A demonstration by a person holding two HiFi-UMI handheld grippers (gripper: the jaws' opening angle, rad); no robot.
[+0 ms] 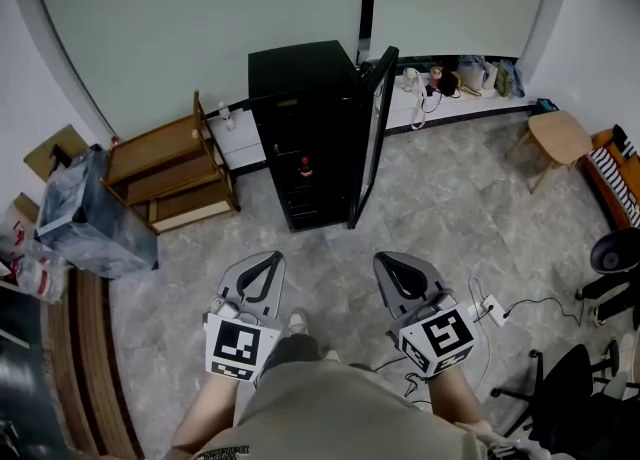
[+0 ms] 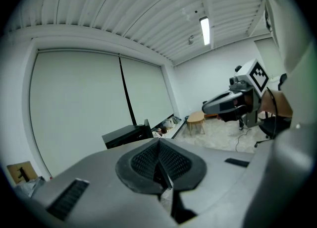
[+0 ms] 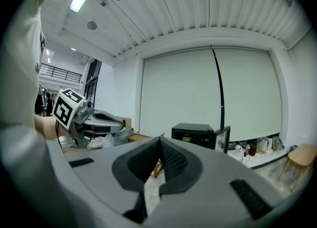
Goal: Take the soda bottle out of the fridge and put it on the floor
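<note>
1. While the step in hand is the approach to the fridge, the wooden rack (image 1: 170, 173) at far left stands just beside the fridge's left wall. The person does best to come in from the front.
2. The left claw (image 1: 268, 260) is pressed fully together and holds nothing. It hangs well short of the fridge and probably serves best staying clear of the reach.
3. The fridge (image 1: 300, 88) stands on the floor (image 1: 450, 198). The soda bottle (image 1: 306, 169), a small dark shape with red on it, sits inside on a middle shelf.
4. The fridge door (image 1: 372, 138) hangs wide open at the right of the opening, so a reach should run straight in, left of its edge.
5. The right claw (image 1: 392, 260) is likewise closed tight and empty. Its jaws need spreading before they reach the bottle, then closing on the body, not the cap.
6. Cables (image 1: 520, 306) trail at the right, so a bare patch of floor suits the set-down better.
</note>
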